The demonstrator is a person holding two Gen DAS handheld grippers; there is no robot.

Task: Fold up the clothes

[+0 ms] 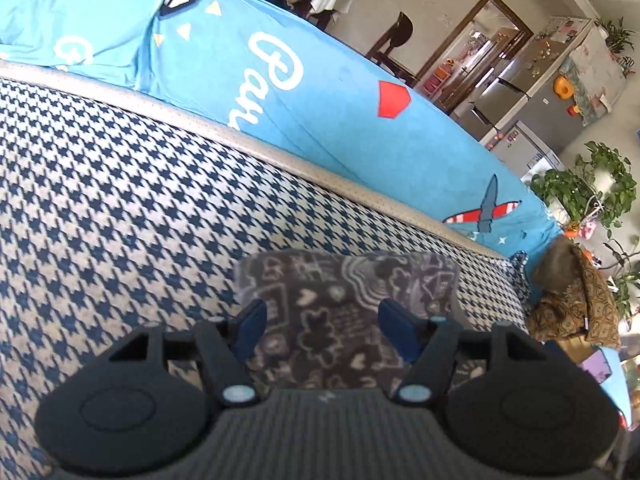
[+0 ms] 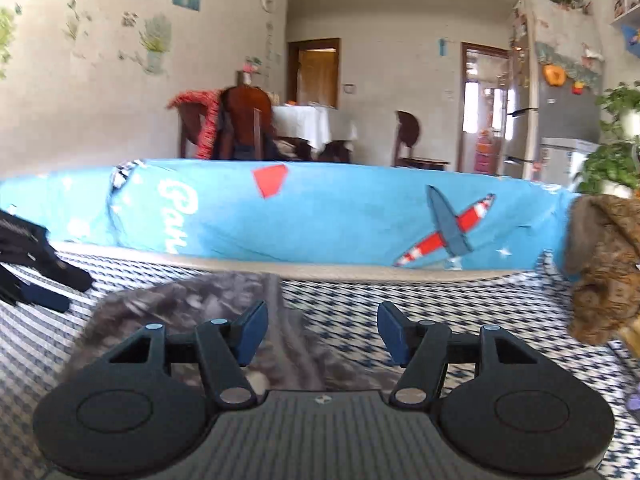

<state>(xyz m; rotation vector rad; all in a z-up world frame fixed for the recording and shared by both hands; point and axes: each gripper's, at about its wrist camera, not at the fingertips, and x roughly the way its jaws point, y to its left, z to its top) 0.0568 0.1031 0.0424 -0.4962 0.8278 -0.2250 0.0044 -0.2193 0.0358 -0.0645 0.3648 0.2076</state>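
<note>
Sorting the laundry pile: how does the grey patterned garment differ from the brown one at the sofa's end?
The grey garment lies flat on the houndstooth cover; the brown garment sits bunched in a heap. Grey has pale doodle prints, brown a darker ornate pattern. Grey lies right before both grippers; brown sits off to the side.

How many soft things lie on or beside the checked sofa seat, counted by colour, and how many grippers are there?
Grey patterned garment: 1
Black garment: 1
Brown patterned bundle: 1
Blue printed cover: 1
Grippers, jaws open: 2, left gripper and right gripper
Total: 6
</note>
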